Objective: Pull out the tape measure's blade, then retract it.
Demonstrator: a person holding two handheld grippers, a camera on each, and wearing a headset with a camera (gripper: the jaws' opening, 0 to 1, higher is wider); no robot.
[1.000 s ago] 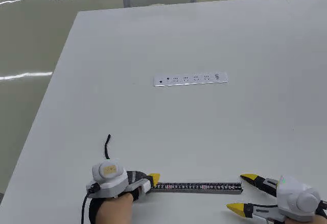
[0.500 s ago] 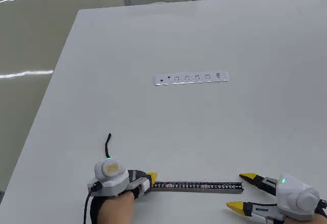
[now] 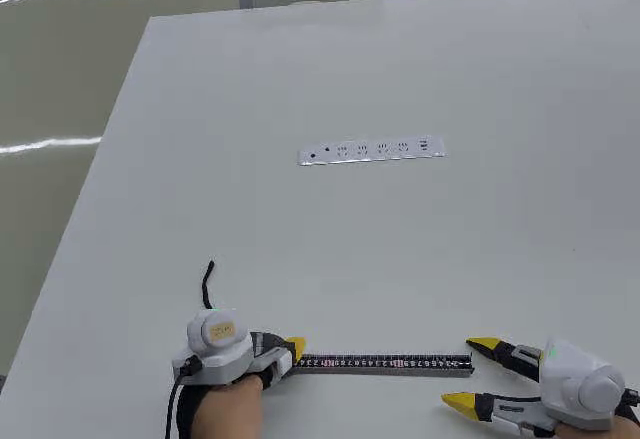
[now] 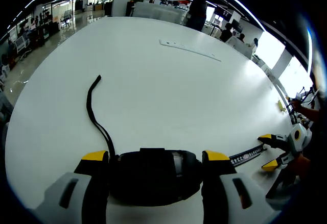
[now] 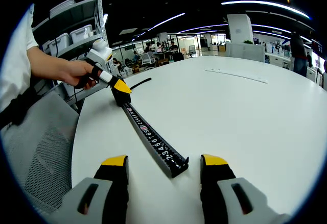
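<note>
My left gripper [image 3: 287, 350] is shut on the black tape measure case [image 4: 153, 175], its yellow-tipped jaws on either side of it [image 4: 155, 156]. The dark blade [image 3: 385, 363] lies pulled out flat on the white table, running right from the case to its end hook [image 5: 180, 166]. My right gripper [image 3: 470, 371] stands open just past that hook, which sits between and slightly ahead of its yellow tips [image 5: 164, 160] without touching them. A black wrist strap [image 3: 208, 281] trails from the case.
A white power strip [image 3: 371, 151] lies farther back in the middle of the white table [image 3: 400, 249]. The table's left edge [image 3: 95, 199] drops to a glossy floor. A person's hand [image 5: 71, 72] holds the left gripper.
The camera has drifted slightly. The right gripper has edged a little left toward the blade's end. The blade and left gripper hold the same pose.
</note>
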